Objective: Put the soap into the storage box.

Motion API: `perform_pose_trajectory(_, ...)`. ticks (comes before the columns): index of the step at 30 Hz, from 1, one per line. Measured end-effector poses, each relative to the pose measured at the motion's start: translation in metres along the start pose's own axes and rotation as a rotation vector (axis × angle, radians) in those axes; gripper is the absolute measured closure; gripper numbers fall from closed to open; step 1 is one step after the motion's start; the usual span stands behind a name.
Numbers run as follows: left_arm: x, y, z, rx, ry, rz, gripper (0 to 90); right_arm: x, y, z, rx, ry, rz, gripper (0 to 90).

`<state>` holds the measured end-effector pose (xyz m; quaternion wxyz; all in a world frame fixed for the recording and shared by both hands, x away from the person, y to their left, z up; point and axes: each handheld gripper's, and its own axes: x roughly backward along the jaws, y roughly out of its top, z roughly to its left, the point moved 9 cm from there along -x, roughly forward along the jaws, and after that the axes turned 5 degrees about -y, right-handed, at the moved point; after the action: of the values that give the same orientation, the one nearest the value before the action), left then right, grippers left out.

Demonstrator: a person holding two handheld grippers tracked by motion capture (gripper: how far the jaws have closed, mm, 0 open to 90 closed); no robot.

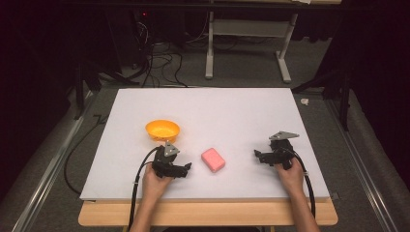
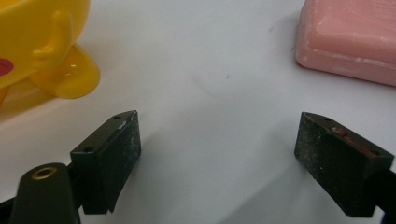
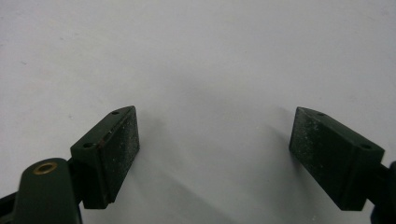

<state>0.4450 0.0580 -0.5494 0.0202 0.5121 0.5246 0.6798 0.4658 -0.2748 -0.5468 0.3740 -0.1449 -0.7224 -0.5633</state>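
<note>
Pink soap bar [image 1: 213, 159] lying flat near the middle of the white tabletop [image 1: 217, 111], its long axis running diagonally from near-right to far-left. Orange bowl [image 1: 162, 130] stands beyond and left of it. Left gripper [image 1: 183, 168], jaws spread and empty, rests just left of the bar; right gripper [image 1: 259, 155], likewise spread over bare surface, lies well apart to the right. Grey carpet, cables [image 1: 159, 58] and a white desk frame [image 1: 246, 43] occupy the dim background.

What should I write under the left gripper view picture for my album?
Open left gripper above the white table, yellow bowl and pink soap ahead.
</note>
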Motion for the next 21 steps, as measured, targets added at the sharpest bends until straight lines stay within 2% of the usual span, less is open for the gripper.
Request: perform_pose_trajectory(21,0.0001,0.0001,0.0002,0.006,-0.005,-0.002,15.4,0.0,-0.0001,0.0,0.0,0.0,0.0,16.6)
